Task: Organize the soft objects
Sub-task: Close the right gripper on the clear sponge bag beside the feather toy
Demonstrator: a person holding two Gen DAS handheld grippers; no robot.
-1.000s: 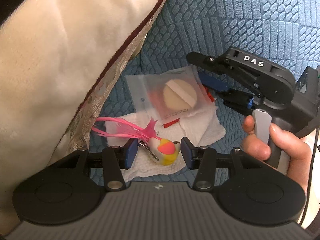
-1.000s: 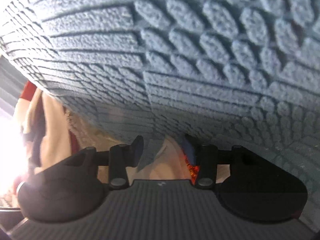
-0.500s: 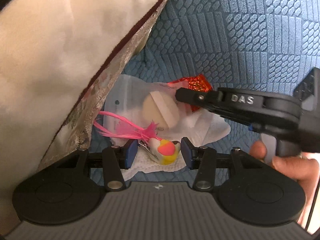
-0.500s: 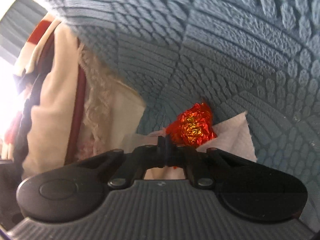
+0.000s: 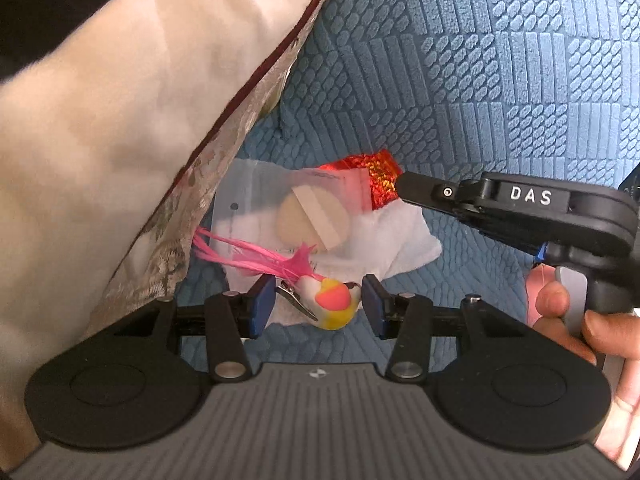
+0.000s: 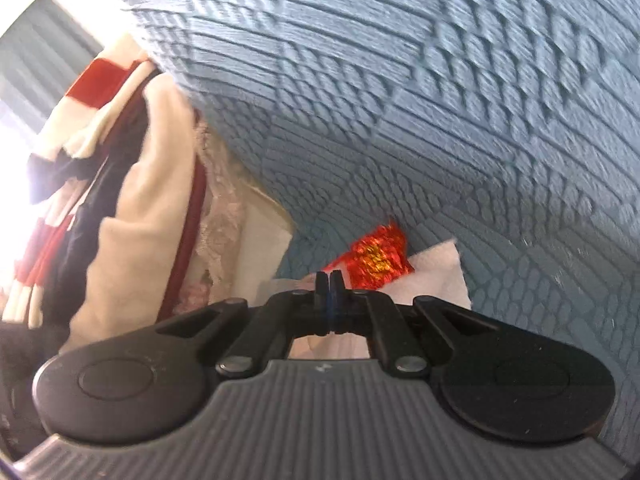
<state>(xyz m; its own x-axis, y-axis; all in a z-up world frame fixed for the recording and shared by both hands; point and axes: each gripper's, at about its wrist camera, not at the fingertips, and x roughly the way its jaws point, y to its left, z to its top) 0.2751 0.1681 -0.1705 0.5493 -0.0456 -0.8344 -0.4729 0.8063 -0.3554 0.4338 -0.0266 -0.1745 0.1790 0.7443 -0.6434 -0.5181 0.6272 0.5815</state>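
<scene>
Jaws of the left gripper [image 5: 318, 306] stand apart, with a small toy bird [image 5: 330, 304] between the two blue pads; whether either pad touches it cannot be told. The bird has a coral and yellow body, pink feathers [image 5: 256, 258] trailing to the left, and a metal clip [image 5: 294, 300] on its left side. It lies on the near part of a white cloth [image 5: 404, 250] spread on the blue textured sofa cushion [image 5: 460, 80].

Only the left wrist view shows the rest of the pile: a clear plastic bag [image 5: 256, 196] holding a round beige puff [image 5: 314, 220] lies on the cloth, and a cream pillow [image 5: 120, 120] with a dark red edge leans in from the left. That view also shows the right gripper [image 5: 400, 192] from the side, reaching in from the right with its tip against a red foil wrapper [image 5: 380, 184] at the far edge of the cloth, the person's right hand [image 5: 568, 312] around the handle.

From the right wrist view (somewhat blurred) the right gripper's [image 6: 329, 280] jaws are pressed together. The red foil wrapper [image 6: 376, 260] sits just beyond the tips, slightly right; whether an edge of it or of the bag is pinched cannot be told. This view alone shows red, white and dark striped fabric [image 6: 80, 120] bunched at the far left beside the pillow [image 6: 152, 200].
</scene>
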